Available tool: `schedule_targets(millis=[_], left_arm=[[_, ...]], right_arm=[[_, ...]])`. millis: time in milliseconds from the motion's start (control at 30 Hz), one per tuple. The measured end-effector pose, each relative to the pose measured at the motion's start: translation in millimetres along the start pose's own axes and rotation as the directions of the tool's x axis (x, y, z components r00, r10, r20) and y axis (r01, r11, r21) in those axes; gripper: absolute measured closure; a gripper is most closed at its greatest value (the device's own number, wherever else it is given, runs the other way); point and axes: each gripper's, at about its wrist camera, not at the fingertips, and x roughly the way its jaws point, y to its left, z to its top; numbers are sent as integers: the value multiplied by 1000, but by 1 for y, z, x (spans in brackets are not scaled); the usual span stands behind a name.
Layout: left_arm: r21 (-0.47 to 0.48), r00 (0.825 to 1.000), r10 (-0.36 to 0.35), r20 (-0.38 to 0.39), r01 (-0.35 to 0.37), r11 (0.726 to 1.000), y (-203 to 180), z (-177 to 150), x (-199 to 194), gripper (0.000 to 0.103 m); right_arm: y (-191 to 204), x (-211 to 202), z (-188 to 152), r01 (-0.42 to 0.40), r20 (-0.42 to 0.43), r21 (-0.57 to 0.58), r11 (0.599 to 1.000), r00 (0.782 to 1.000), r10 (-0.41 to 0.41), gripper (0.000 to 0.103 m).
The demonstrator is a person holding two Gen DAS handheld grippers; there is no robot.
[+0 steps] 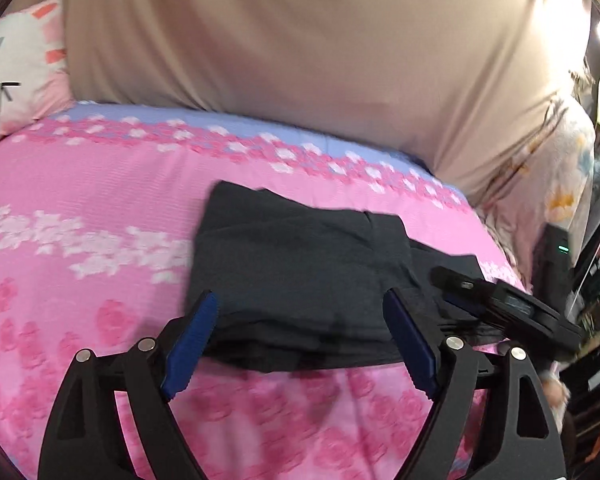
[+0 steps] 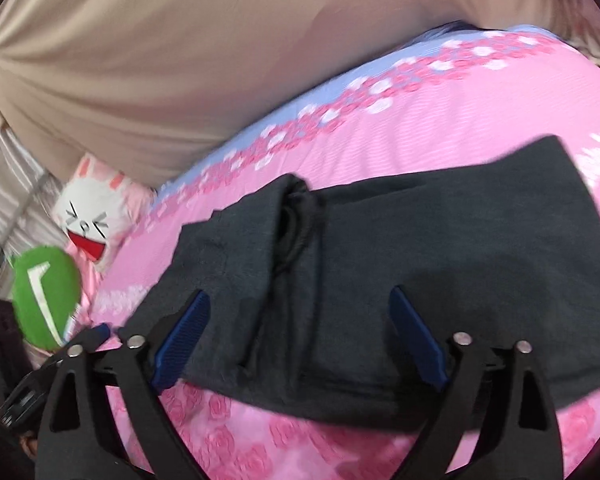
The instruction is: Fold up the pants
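Left wrist view: the dark grey pants [image 1: 296, 276] lie folded into a compact stack on the pink flowered bedspread [image 1: 80, 184], toward its near right corner, with several layers showing along the near edge. The left gripper [image 1: 300, 336] hovers at that near edge with jaws spread wide and nothing between them; the right gripper [image 1: 512, 312] shows at the stack's right end, its jaw state not readable from here. A beige curtain [image 1: 300, 40] hangs behind the bed.

Right wrist view: the pants [image 2: 400, 264] fill the middle, a drawstring [image 2: 296, 236] curling at the waistband fold. The right gripper [image 2: 300, 340] is over the near hem, jaws wide, gripping nothing. A rabbit-face pillow [image 2: 96, 220] and a green cushion [image 2: 44, 296] sit at the bed's far left end.

The knit looks soft, light and limp, likely to sag and slide layer over layer on the bedding. Best pinched at the near edge through all layers, one gripper toward each end, so the stack lifts evenly.
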Motion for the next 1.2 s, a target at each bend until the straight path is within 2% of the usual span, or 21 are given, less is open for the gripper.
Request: schedule_targets(millis=[67, 233, 300, 333, 367, 400, 533, 633, 700, 767, 800, 867, 900, 1033, 1067, 1100, 1167, 1200], left_arm=[[-8, 1000, 14, 19, -14, 1000, 10, 0, -12, 19], [-77, 999, 37, 31, -34, 996, 42, -1, -25, 18], [-101, 999, 35, 31, -32, 994, 49, -1, -24, 18], [-109, 999, 34, 30, -31, 994, 51, 0, -23, 18], [-114, 999, 33, 27, -30, 993, 52, 2, -23, 18], [-114, 999, 32, 25, -29, 993, 52, 3, -23, 18], [-80, 998, 28, 56, -24, 997, 41, 10, -33, 18], [-55, 998, 21, 66, -18, 998, 31, 11, -33, 17], [-52, 999, 8, 44, -6, 999, 27, 10, -23, 17], [-61, 1000, -19, -1, 19, 998, 22, 9, -4, 17], [-65, 999, -41, -26, 39, 997, 18, 8, 5, 17], [-70, 994, -67, -81, 62, 996, 9, 9, 26, 17], [-71, 992, -71, -105, 64, 995, 6, 9, 37, 17], [-136, 971, -141, -194, 116, 984, -1, 15, 80, 17], [-165, 964, -152, -219, 117, 979, 0, 15, 91, 17], [-201, 953, -179, -245, 131, 971, 1, 15, 103, 17], [-276, 932, -219, -288, 139, 951, 6, 13, 125, 16], [-280, 940, -226, -254, 152, 948, 6, 14, 124, 13]], right_arm=[[9, 16, 0, 18, -37, -14, 1000, 999, -18, 13], [26, 33, -6, 55, -48, -72, 996, 997, -59, 13], [35, 38, -6, 35, -74, -126, 991, 996, -44, 65], [39, 36, -2, 9, -78, -126, 992, 997, -19, 73], [43, 31, 3, -16, -75, -131, 991, 997, 6, 86], [47, 22, 10, -35, -57, -140, 990, 998, 27, 88], [55, -42, 45, -22, 95, -193, 981, 995, 41, 88], [23, -80, 53, 77, 161, -172, 982, 986, -50, 87], [-22, -80, 43, 181, 132, -100, 978, 977, -167, 87], [-72, -62, 27, 282, 49, -12, 959, 959, -281, 86], [-87, -56, 21, 288, 30, 11, 957, 957, -289, 83], [-102, -63, 12, 188, 58, 72, 980, 980, -192, 82], [-102, -66, 12, 176, 63, 75, 982, 982, -180, 80], [-97, -82, 14, 203, 102, 52, 978, 973, -208, 79], [-98, -89, 14, 219, 120, 57, 974, 967, -225, 68], [-100, -95, 14, 232, 138, 69, 970, 961, -240, 47], [-114, -104, 13, 262, 162, 89, 961, 948, -273, 29], [-113, -103, 15, 269, 157, 93, 959, 947, -281, 28]])
